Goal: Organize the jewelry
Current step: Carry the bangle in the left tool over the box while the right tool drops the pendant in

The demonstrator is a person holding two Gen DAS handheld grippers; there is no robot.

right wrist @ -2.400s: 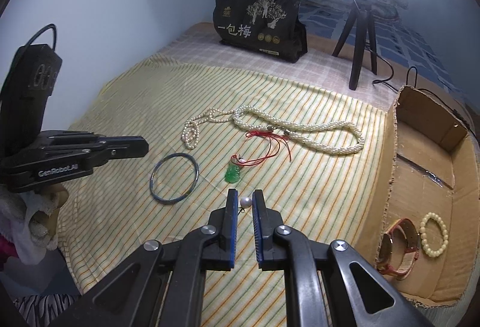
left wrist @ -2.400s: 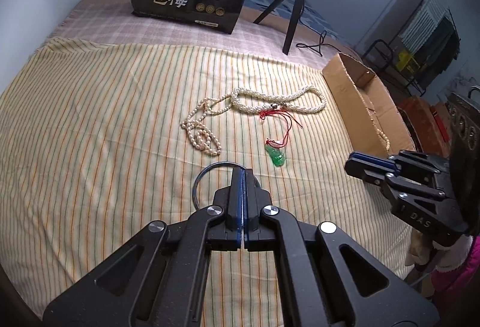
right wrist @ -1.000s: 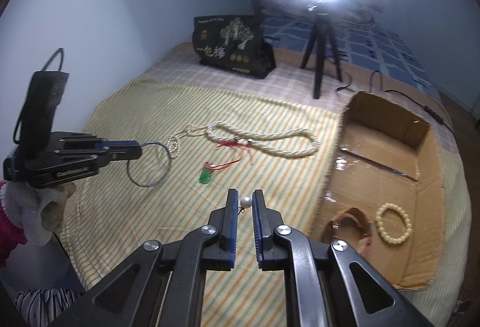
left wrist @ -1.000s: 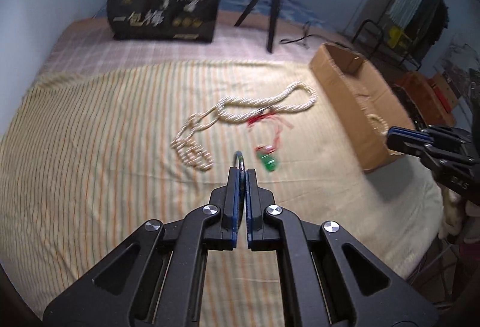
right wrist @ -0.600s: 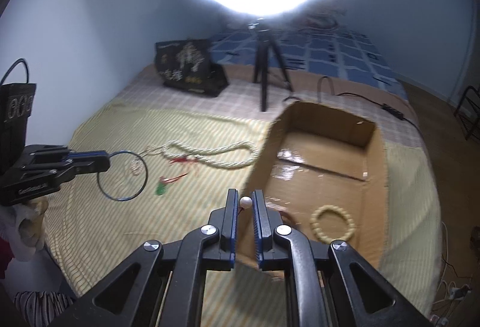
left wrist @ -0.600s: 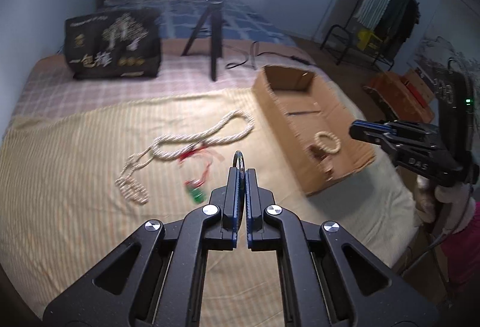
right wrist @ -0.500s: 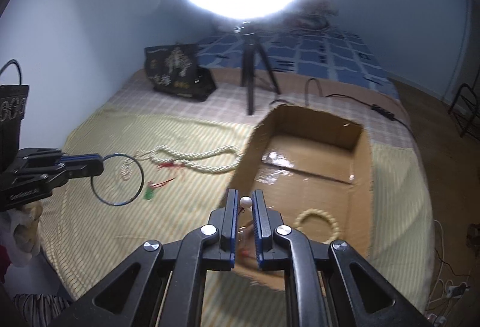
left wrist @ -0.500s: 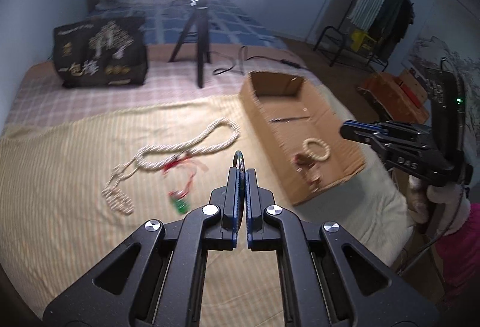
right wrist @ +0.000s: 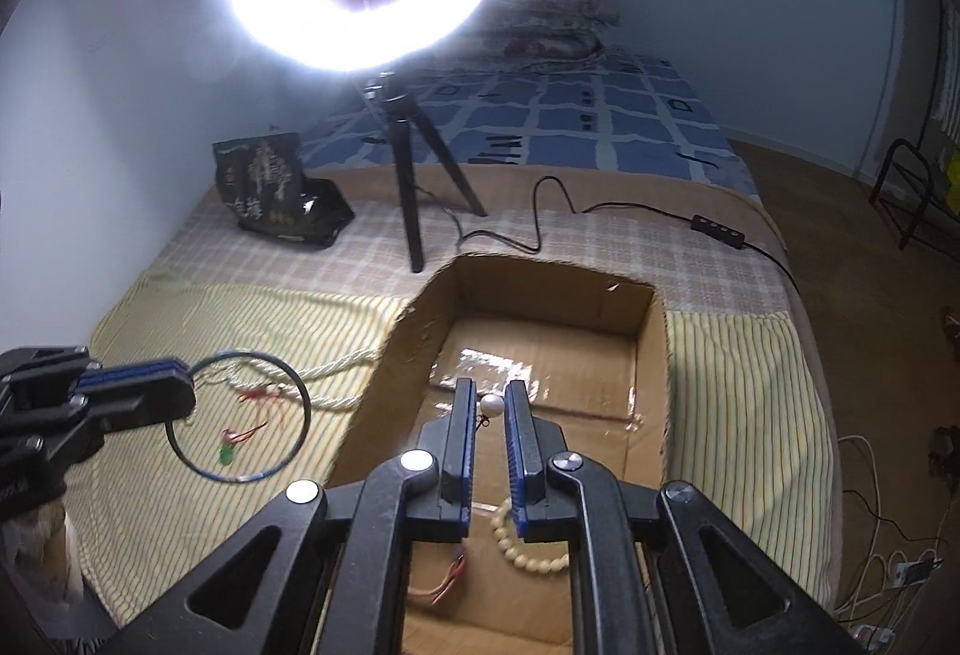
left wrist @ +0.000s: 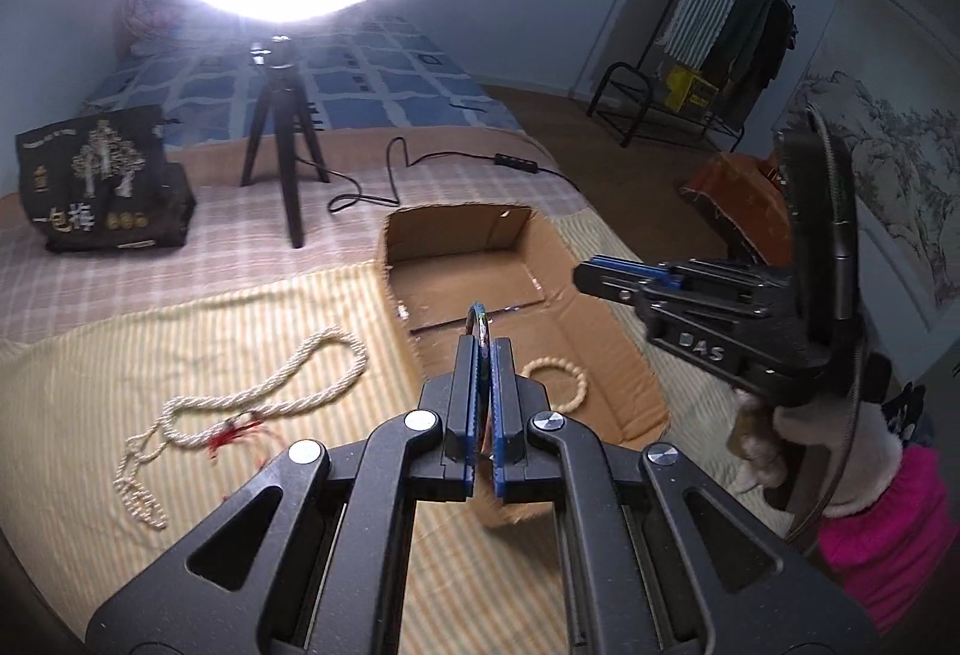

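The cardboard box (right wrist: pixel 651 349) already holds a bead bracelet (right wrist: pixel 528 556) and a watch (right wrist: pixel 447 577). Above it, the right tongs (right wrist: pixel 491 406) stand slightly apart around a pearl earring (right wrist: pixel 492 404). Left of the box, the left tongs (left wrist: pixel 482 355) clamp a bangle (right wrist: pixel 240 415). The pearl necklace (left wrist: pixel 288 385) and green pendant (right wrist: pixel 227 454) remain on the bed, left of the box.

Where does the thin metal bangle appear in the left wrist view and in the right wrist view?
Left wrist view: the bangle sits at centre, edge-on, in the left hand-held gripper.
Right wrist view: the bangle is a full ring at lower left, over the striped cloth.
Shared landmark: the cardboard box.
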